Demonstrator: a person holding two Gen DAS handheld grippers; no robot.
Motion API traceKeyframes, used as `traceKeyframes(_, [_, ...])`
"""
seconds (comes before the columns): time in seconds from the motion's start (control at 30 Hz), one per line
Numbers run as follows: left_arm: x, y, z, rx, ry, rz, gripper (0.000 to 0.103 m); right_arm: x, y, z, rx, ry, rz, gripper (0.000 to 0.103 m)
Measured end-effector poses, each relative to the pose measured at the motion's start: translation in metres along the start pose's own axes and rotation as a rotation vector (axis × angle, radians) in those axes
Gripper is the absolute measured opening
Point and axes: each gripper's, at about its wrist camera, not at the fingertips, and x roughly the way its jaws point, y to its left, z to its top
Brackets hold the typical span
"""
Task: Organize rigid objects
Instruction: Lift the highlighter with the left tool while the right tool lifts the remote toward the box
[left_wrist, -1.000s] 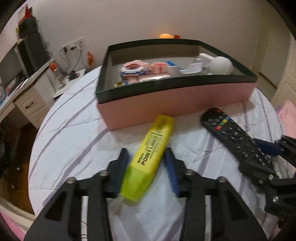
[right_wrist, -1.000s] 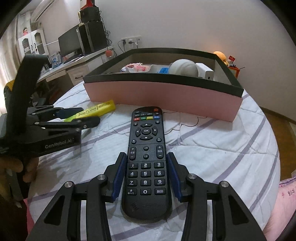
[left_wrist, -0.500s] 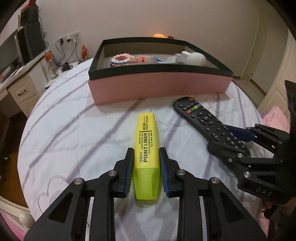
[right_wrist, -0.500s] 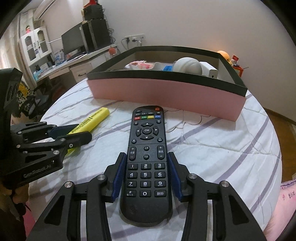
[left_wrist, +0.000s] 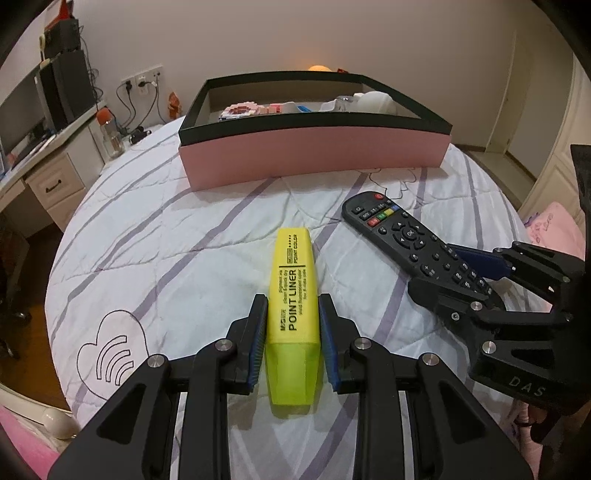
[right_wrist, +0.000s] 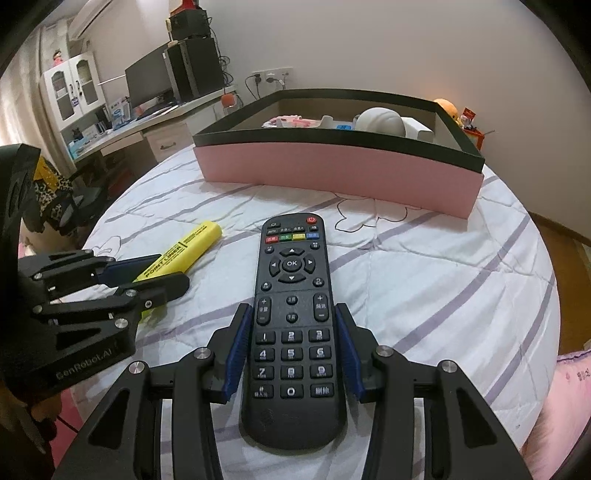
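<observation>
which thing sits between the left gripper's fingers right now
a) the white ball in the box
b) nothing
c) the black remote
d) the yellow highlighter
d: in the left wrist view the left gripper has its blue pads against both sides of the yellow highlighter; the black remote lies between the right gripper's fingers instead.

One yellow highlighter (left_wrist: 293, 295). One black remote (right_wrist: 293, 325). One pink box (left_wrist: 314, 155) with black rim, far side of the bed. Two grippers: left gripper (left_wrist: 293, 317), right gripper (right_wrist: 293, 325). Items inside the box too hidden to count.
</observation>
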Motion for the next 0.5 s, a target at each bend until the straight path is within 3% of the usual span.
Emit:
traceKeyframes(0.17, [0.0038, -0.0007, 0.0025, 0.004, -0.011, 0.007, 0.041, 0.0046, -0.001, 0.0047, 0.018, 0.001, 0.003, 0.046])
traceKeyframes(0.33, [0.0069, -0.0029, 0.0039, 0.012, -0.027, 0.012, 0.043, 0.0088, 0.0042, 0.0065, -0.015, 0.002, -0.024, 0.046])
traceKeyframes(0.43, [0.0061, -0.0024, 0.0034, 0.012, -0.046, 0.023, 0.026, 0.009, 0.0052, 0.005, -0.029, -0.006, -0.029, 0.046])
traceKeyframes(0.5, [0.0055, -0.0027, 0.0026, 0.024, -0.046, 0.022, 0.026, 0.009, 0.0048, 0.004, -0.037, -0.012, -0.025, 0.046])
